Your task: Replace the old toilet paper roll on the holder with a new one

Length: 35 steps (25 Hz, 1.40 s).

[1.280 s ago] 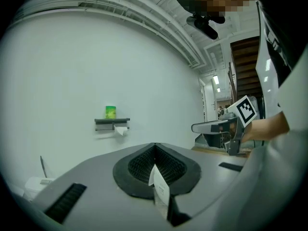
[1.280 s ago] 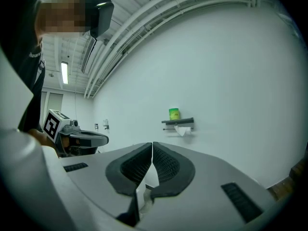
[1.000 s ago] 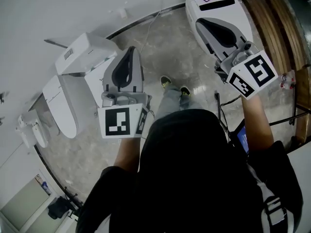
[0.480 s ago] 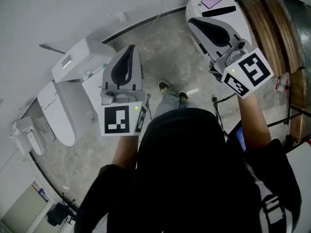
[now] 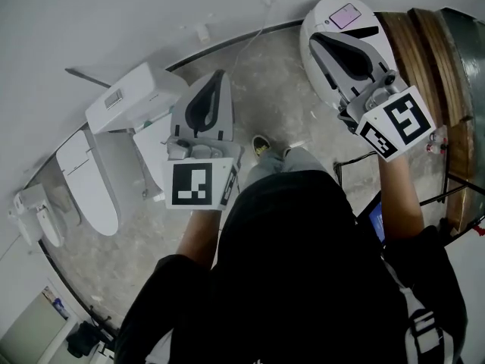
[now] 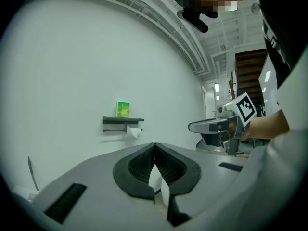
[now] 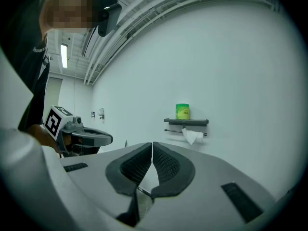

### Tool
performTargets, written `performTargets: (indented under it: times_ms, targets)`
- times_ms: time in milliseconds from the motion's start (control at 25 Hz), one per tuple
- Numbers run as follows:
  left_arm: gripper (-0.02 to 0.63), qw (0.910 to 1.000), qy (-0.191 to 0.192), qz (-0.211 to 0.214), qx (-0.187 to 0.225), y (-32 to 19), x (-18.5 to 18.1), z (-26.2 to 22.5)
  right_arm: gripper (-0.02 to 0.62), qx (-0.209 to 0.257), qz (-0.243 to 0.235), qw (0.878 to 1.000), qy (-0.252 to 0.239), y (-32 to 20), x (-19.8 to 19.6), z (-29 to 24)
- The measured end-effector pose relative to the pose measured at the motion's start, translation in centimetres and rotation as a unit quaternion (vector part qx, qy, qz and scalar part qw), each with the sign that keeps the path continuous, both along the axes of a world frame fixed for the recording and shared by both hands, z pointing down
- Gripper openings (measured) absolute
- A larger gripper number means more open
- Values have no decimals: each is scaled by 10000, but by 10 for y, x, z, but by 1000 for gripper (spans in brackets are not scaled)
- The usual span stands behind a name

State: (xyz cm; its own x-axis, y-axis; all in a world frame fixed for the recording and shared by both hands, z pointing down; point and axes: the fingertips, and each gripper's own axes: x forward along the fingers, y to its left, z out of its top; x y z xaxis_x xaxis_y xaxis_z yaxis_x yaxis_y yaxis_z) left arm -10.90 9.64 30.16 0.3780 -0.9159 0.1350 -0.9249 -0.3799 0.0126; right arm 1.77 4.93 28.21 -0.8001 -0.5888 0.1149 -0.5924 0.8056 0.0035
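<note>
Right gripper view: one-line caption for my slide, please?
Right claw shut and empty, facing the wall shelf with a green package on top and toilet paper hanging below.

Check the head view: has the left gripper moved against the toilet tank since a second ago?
Yes. The left gripper has pushed on toward the wall; its tip now reaches further past the toilet tank.

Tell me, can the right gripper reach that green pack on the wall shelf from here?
Probably not yet. Nothing stands between the right gripper and the green pack on the shelf, but it looks out of reach, and the jaws are shut. The person would need to step closer.
</note>
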Motion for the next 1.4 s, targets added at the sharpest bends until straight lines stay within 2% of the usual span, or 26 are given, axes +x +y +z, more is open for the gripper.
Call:
performTargets:
  times_ms: [280, 640, 960, 1400]
  targets:
    - [14, 9998, 63, -181, 69, -10, -36, -3, 21, 91, -114, 9999, 74, -11, -34, -5]
    - [14, 9989, 36, -446, 169, -25, -54, -13, 21, 149, -365, 9992, 82, -31, -57, -11]
    - [14, 9985, -56, -538, 111, -60, -43, -16, 21, 63, -445, 9990, -59, -67, -46, -6]
    - [14, 9969, -465, -627, 23, -133, -15, -16, 21, -97, -570, 9977, -365, -137, -19, 9]
